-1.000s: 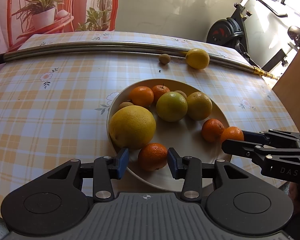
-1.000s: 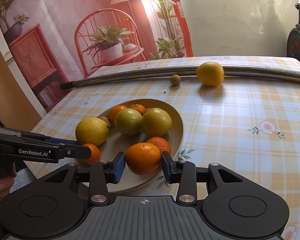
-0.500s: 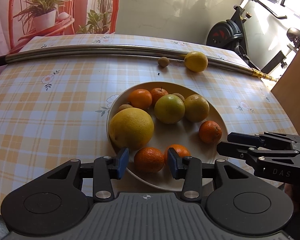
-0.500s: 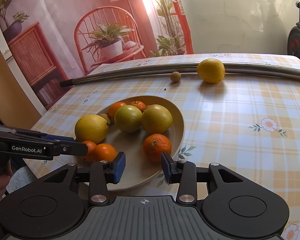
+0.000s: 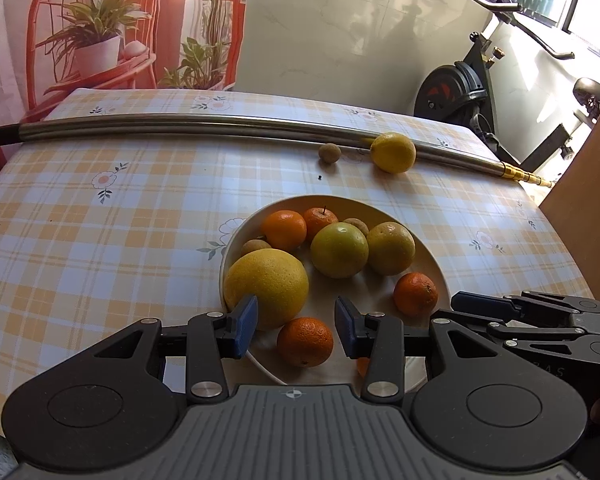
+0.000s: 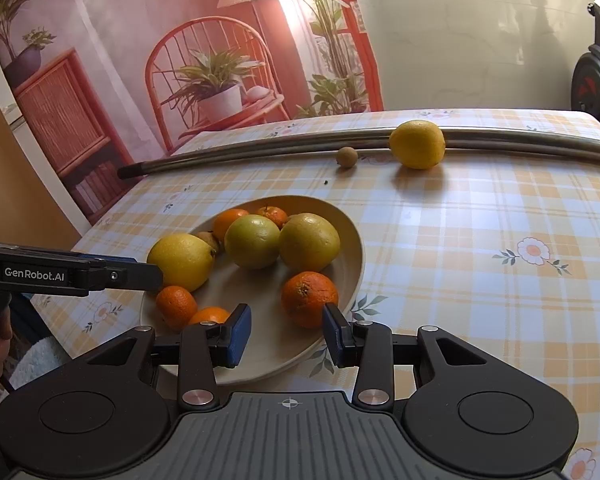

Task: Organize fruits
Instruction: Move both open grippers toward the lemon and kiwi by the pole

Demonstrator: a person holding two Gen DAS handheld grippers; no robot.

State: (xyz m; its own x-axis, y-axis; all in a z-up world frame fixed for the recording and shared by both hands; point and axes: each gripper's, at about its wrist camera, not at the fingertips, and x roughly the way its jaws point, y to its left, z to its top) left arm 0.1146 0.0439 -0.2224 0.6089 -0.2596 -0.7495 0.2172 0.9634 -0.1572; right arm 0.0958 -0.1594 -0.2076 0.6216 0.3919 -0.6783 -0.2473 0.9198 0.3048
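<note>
Fingers of the left gripper (image 5: 295, 316) stand spread and empty over the plate (image 5: 324, 199), a small orange (image 5: 305, 341) lying below them at 6 o'clock beside the large yellow fruit (image 5: 266, 288) at 9. Most fruit is gathered there; a lemon (image 5: 393, 152) and a small brown fruit (image 5: 329, 153) wait at 12 o'clock on the table, probably next. The right gripper (image 6: 286, 318) is also parted and empty. A second ago an orange (image 6: 210, 315) sat between its fingers; now it rests in the plate.

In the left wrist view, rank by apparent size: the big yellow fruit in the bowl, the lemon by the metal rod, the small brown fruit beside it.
1. Big yellow fruit, though nearest the camera.
2. Lemon.
3. Small brown fruit.
</note>
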